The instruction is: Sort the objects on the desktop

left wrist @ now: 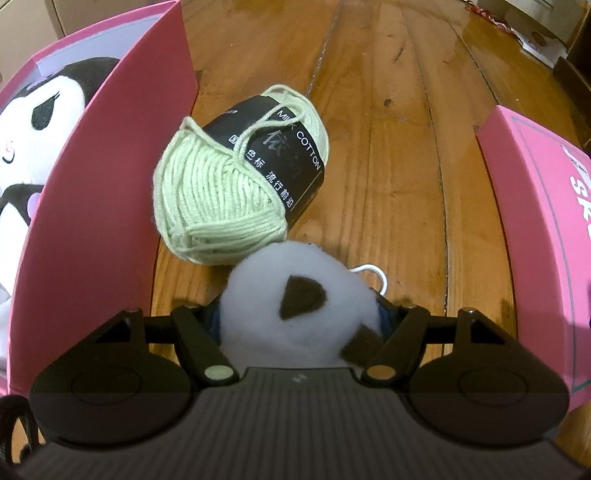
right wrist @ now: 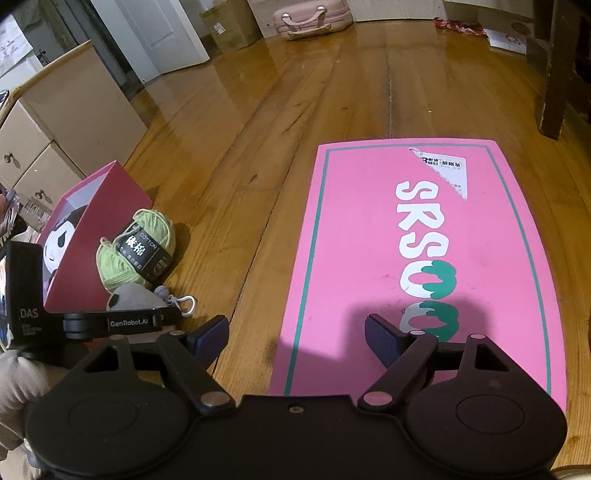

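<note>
My left gripper (left wrist: 299, 317) is shut on a white plush toy (left wrist: 295, 291) with dark patches; its blue pads press both sides of the toy. A white key clip (left wrist: 373, 275) trails from the toy onto the wooden floor. Just beyond lies a pale green yarn ball (left wrist: 229, 184) with a black label, beside the open pink box (left wrist: 110, 184) that holds a black-and-white plush doll (left wrist: 44, 110). My right gripper (right wrist: 295, 339) stands open with nothing between its fingers, over the left edge of the flat pink lid (right wrist: 424, 258). The right wrist view also shows the yarn ball (right wrist: 136, 251), the box (right wrist: 99, 206) and the left gripper (right wrist: 110, 323).
The pink lid (left wrist: 546, 240) lies to the right of the yarn. A beige drawer cabinet (right wrist: 55, 140) stands at the left, a dark furniture leg (right wrist: 554, 92) at the far right, a pink bag (right wrist: 312, 18) and cardboard boxes at the back. Bare wooden floor (right wrist: 295, 110) lies between.
</note>
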Available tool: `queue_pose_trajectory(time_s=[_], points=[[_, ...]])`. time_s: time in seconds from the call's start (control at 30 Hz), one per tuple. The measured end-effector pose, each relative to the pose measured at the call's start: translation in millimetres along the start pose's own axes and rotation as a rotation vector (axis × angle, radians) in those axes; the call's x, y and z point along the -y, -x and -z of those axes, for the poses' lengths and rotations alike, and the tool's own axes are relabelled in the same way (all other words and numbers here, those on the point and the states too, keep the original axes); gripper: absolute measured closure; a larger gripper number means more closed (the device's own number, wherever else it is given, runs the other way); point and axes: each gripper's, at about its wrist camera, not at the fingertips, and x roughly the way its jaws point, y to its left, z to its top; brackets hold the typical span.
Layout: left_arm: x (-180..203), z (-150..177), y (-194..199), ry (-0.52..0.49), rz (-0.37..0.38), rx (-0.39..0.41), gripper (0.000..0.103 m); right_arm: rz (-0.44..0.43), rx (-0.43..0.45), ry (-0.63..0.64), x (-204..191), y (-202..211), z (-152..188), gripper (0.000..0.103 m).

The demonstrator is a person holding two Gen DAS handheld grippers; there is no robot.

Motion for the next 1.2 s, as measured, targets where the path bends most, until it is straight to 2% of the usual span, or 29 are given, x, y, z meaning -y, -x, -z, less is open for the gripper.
queue_pose_trajectory(time_s=[0.37, 0.6, 0.77, 1.03, 1.2], points=[[9, 10, 13, -0.032, 0.025, -0.011, 0.032, 0.013, 0.009, -0.018, -5, 1, -1, 0.018], [2, 14, 27, -0.03, 0.011, -0.01, 0.032, -0.008, -0.012, 0.026, -19, -4, 4, 0.018], [-6, 18, 49, -0.019, 0.034, 0.026, 0.032, -0.006, -0.031, 0.013, -16, -8, 6, 0.018], [-8, 18, 60, -0.017, 0.07, 0.041, 0.032, 0.001, -0.033, 0.036, -19, -11, 8, 0.017], [-13, 20, 71, -0.019, 0.081, 0.044, 0.032, -0.024, -0.037, 0.064, -28, -11, 10, 0.018]])
